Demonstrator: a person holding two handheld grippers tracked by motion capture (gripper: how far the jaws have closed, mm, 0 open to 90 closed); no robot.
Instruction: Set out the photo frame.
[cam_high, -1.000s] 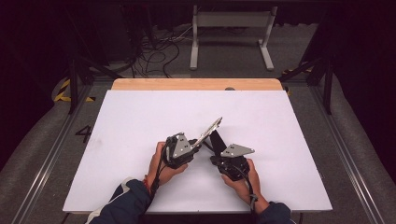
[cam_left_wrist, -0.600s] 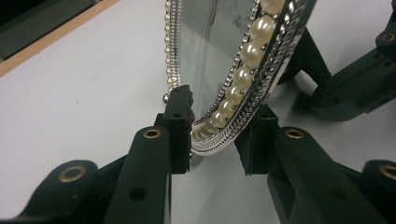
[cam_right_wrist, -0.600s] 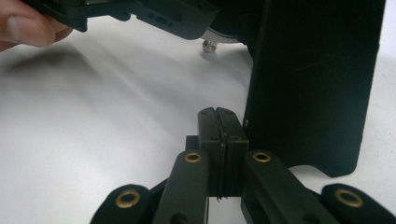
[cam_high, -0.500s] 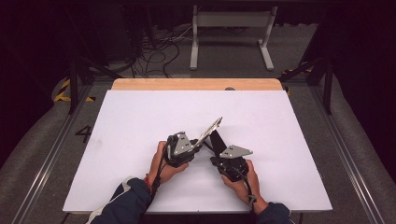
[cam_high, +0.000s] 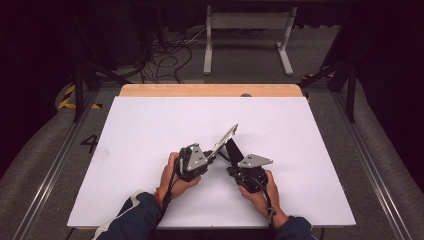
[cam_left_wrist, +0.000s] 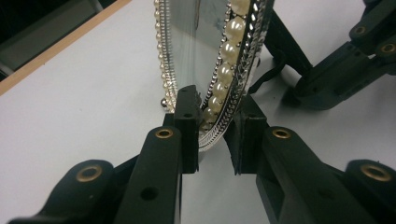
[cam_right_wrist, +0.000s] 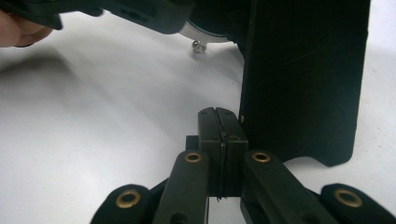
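A person's two hands meet near the front middle of a white counter (cam_high: 150, 130), each with a hand-held gripper. Between them stands a small frame (cam_high: 226, 139), tilted, its glass face edged with pearls (cam_left_wrist: 232, 51) and silver beading. The left hand-held gripper (cam_left_wrist: 215, 135) has its jaws on either side of the frame's lower rim and has just been closing on it; the left pad lies against the glass side, while a sliver of counter shows between the rim and the right pad, so a firm grip cannot be told. From above, this gripper (cam_high: 196, 161) sits just left of the frame. The right hand-held gripper (cam_right_wrist: 222, 135) has its jaws pressed together with nothing between them, close beside the frame's black back stand (cam_right_wrist: 303, 79), which rests on the counter. A small silver ball foot (cam_right_wrist: 198, 45) of the frame touches the surface farther off.
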